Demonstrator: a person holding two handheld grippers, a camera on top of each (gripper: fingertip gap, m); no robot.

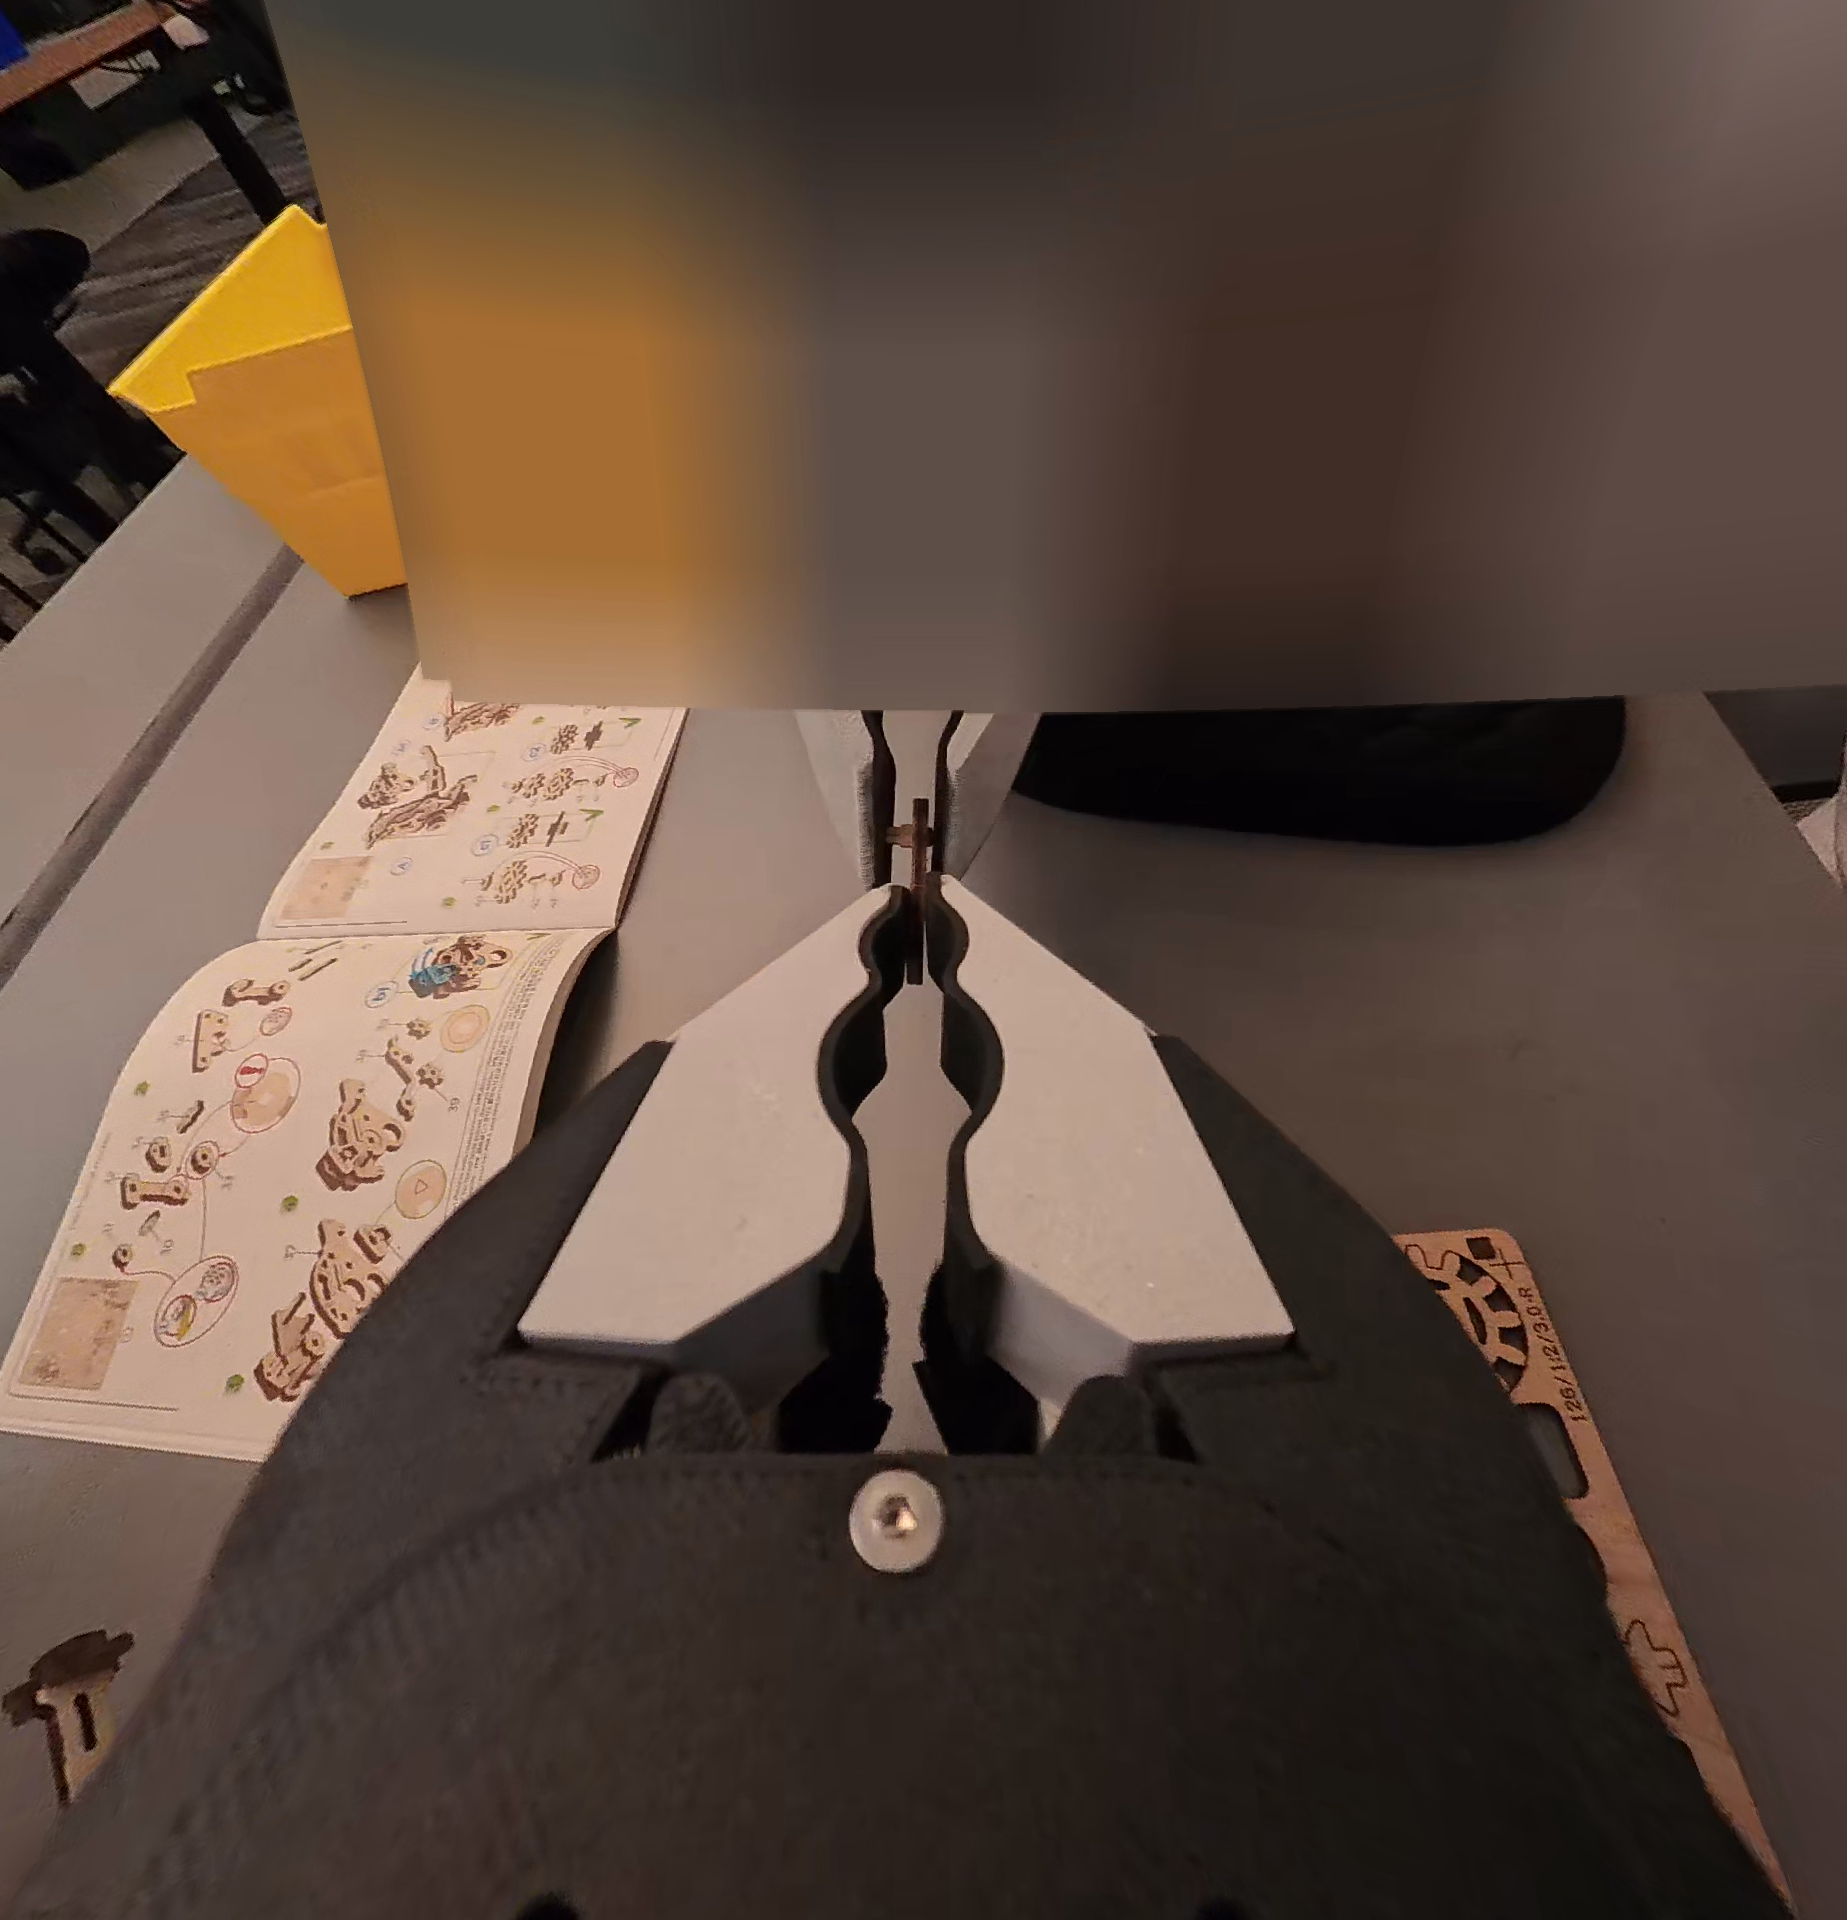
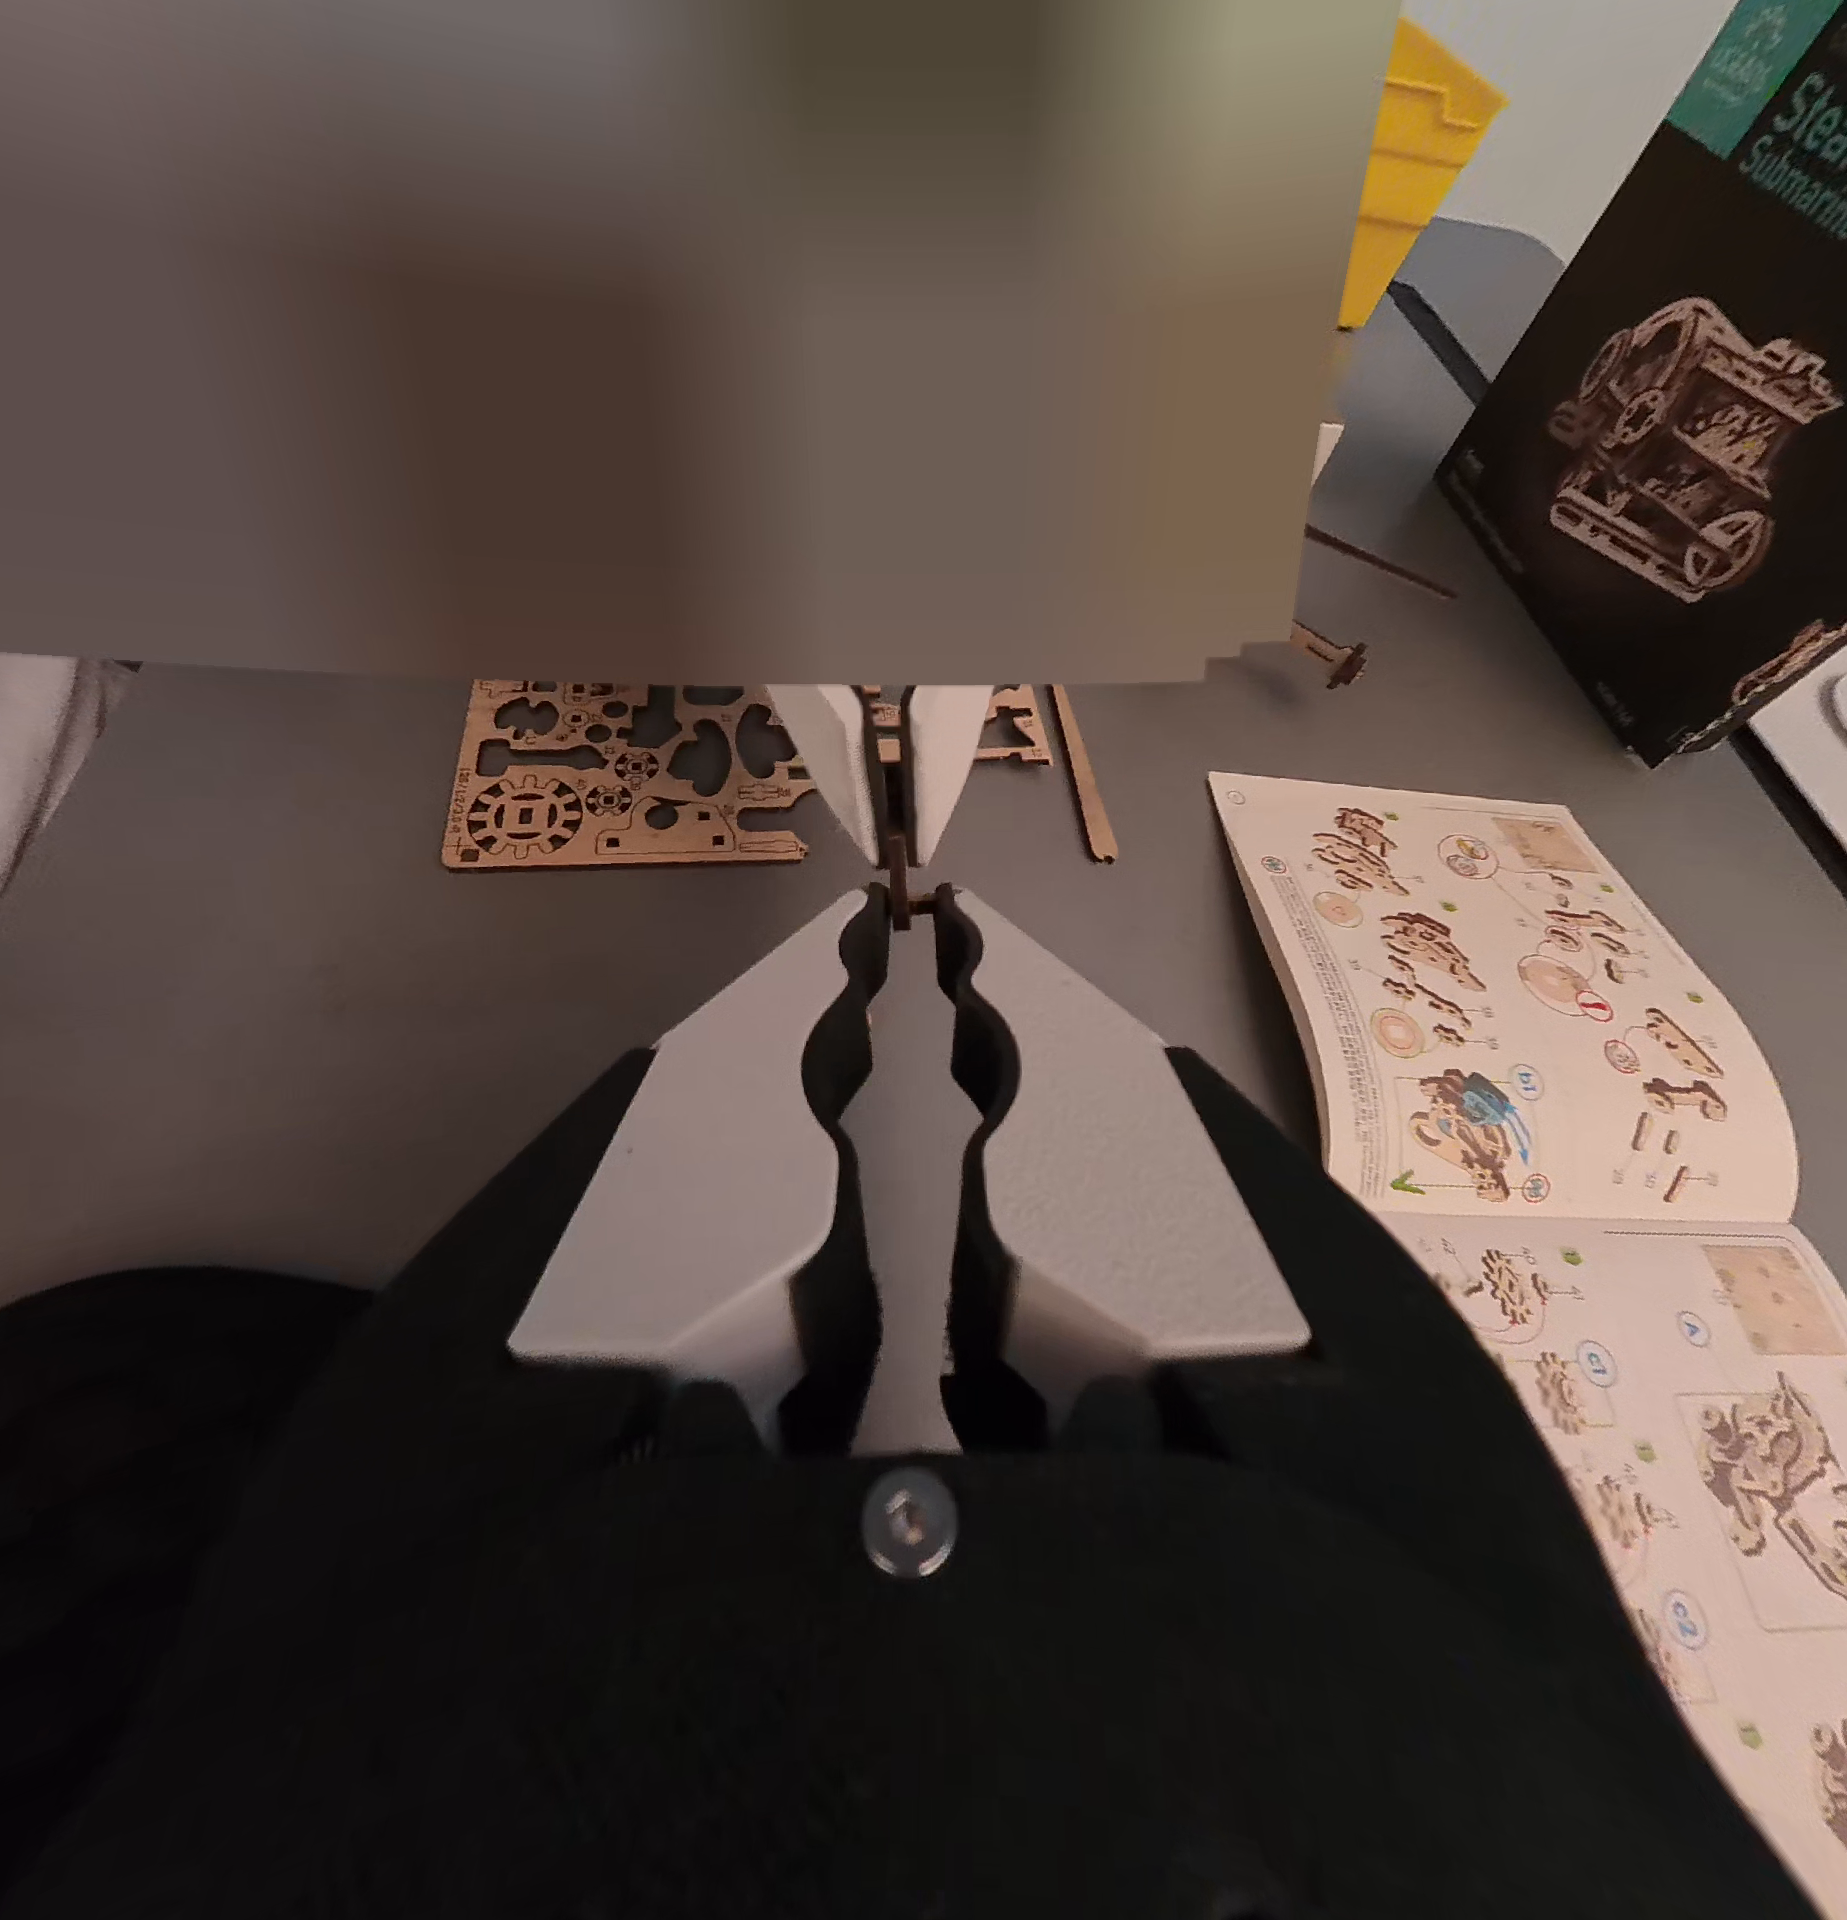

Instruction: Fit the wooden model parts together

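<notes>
A small wooden part (image 1: 914,940), flat and seen edge-on, stands upright between the tips of the left gripper (image 1: 911,904), whose tongs are clamped on it. A second piece, a short wooden pin (image 1: 911,834), crosses the top of this part at 12 o'clock from the left tips. The right gripper (image 2: 911,902) meets it tip to tip from the opposite side; its tongs are clamped on the pin (image 2: 903,906), with the flat part (image 2: 898,868) rising just above. Both grippers hold the joint above the grey table (image 1: 1366,1039).

From the joint in the right wrist view, a laser-cut wooden sheet (image 2: 607,779) lies flat at 10 o'clock, a loose wooden strip (image 2: 1085,779) at 1 o'clock, and an open instruction booklet (image 2: 1501,997) at 3 to 4 o'clock. A dark product box (image 2: 1677,416) stands at 2 o'clock, with a yellow bin (image 2: 1418,156) beyond it.

In the left wrist view the booklet (image 1: 306,1143) lies at 8 to 9 o'clock, and the sheet (image 1: 1501,1340) at 4 o'clock.
</notes>
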